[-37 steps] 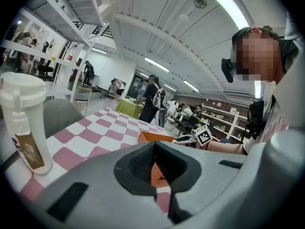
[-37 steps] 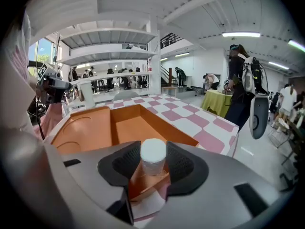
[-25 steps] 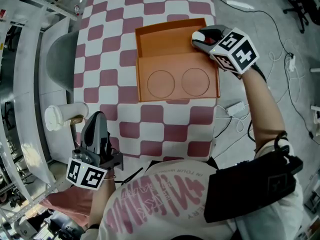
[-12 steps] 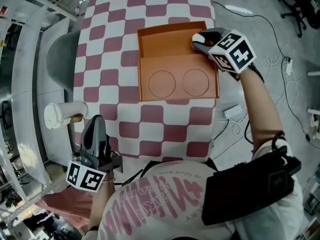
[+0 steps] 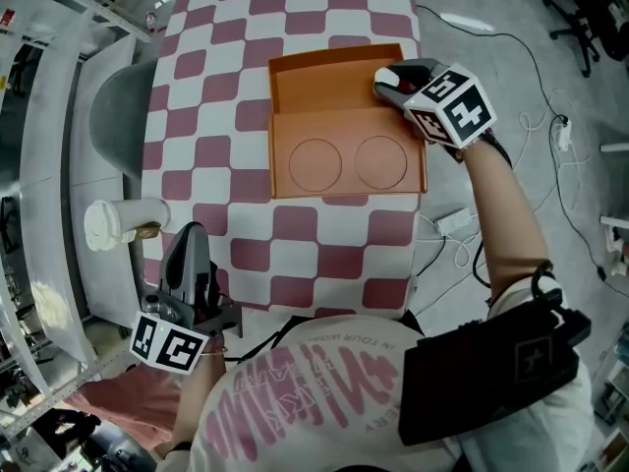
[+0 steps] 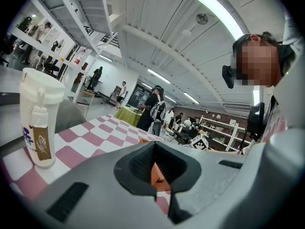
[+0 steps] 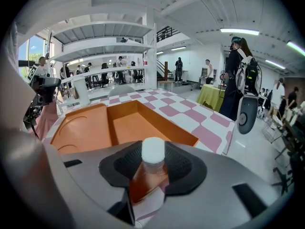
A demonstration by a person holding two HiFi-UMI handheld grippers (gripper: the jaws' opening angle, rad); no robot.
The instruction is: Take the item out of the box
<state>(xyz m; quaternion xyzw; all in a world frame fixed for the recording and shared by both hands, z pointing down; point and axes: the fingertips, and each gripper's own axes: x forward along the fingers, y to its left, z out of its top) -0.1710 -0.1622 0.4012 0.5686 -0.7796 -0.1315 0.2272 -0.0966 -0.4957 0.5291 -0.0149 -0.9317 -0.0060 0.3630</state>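
Observation:
An open orange box [image 5: 329, 59] lies on the checked tablecloth, its lid [image 5: 344, 161] with two round outlines folded toward me. My right gripper [image 5: 390, 77] hovers at the box's right edge, shut on a small bottle [image 7: 148, 175] of amber liquid with a white cap [image 7: 153, 150]. Past the bottle the box's tray [image 7: 128, 126] looks bare. My left gripper [image 5: 189, 252] hangs low at the near left, off the table's edge. Its jaws are together with nothing between them, and a sliver of the orange box [image 6: 156, 176] shows beyond them.
A white lidded cup [image 5: 116, 224] stands at the table's left edge, close to the left gripper, and fills the left side [image 6: 38, 123] of that gripper's view. Cables and a power adapter [image 5: 454, 219] lie on the floor to the right. Several people stand far off.
The right gripper with the bottle has drifted slightly left over the box's right edge. The left gripper has stayed put.

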